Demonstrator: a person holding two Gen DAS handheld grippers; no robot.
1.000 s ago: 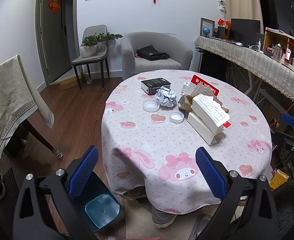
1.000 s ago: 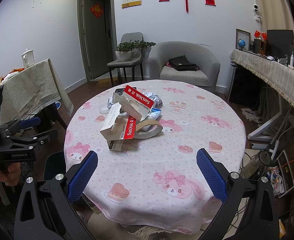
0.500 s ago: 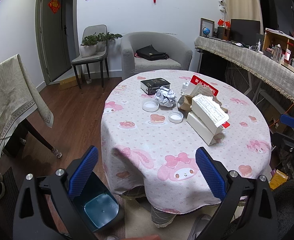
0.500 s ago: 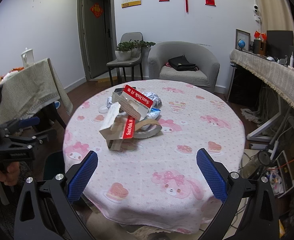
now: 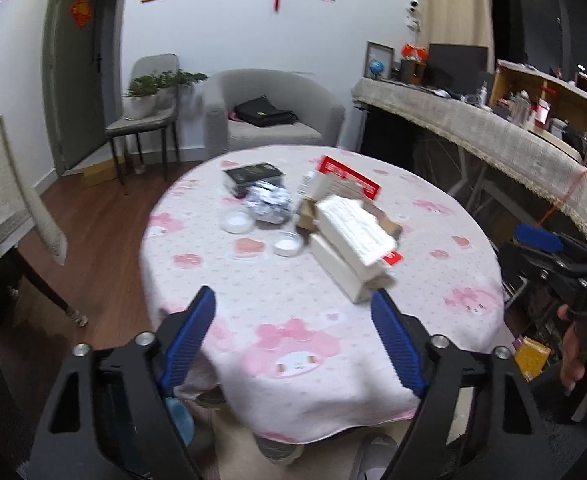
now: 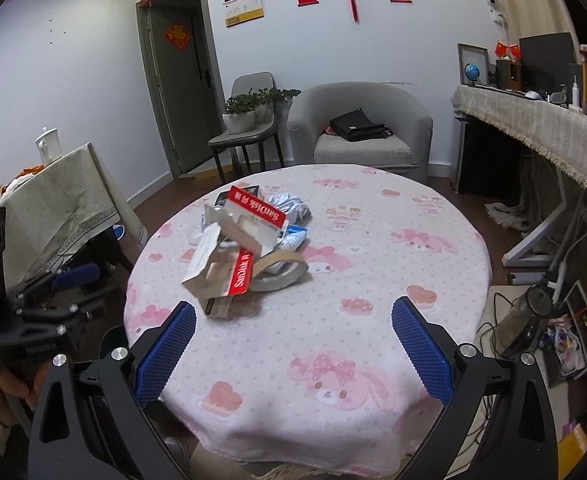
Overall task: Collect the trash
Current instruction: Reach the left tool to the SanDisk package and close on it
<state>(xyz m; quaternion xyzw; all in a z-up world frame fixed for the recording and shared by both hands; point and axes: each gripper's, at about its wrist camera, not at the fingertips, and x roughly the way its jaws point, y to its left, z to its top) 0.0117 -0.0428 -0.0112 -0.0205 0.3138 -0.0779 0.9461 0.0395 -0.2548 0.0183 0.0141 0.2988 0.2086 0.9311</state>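
A round table (image 5: pixel 325 320) with a pink cartoon cloth holds a pile of trash: white and red cardboard boxes (image 5: pixel 353 240) (image 6: pixel 229 252), crumpled foil (image 5: pixel 267 202), a black box (image 5: pixel 253 176), two white lids (image 5: pixel 237 222) and a tape roll (image 6: pixel 279 268). My left gripper (image 5: pixel 293 336) is open and empty over the table's near edge. My right gripper (image 6: pixel 291 352) is open and empty at the table's other side. A blue bin (image 5: pixel 179 416) stands on the floor, mostly hidden behind my left finger.
A grey armchair (image 6: pixel 359 124) with a black bag, a chair (image 6: pixel 249 136) with potted plants and a door stand at the back wall. A cloth-covered table (image 6: pixel 61 196) is at the left, a long covered counter (image 5: pixel 473 136) at the right.
My left gripper has moved forward and right towards the table, so the bin is now mostly hidden. My right gripper has edged a little closer to the table. Both stay open.
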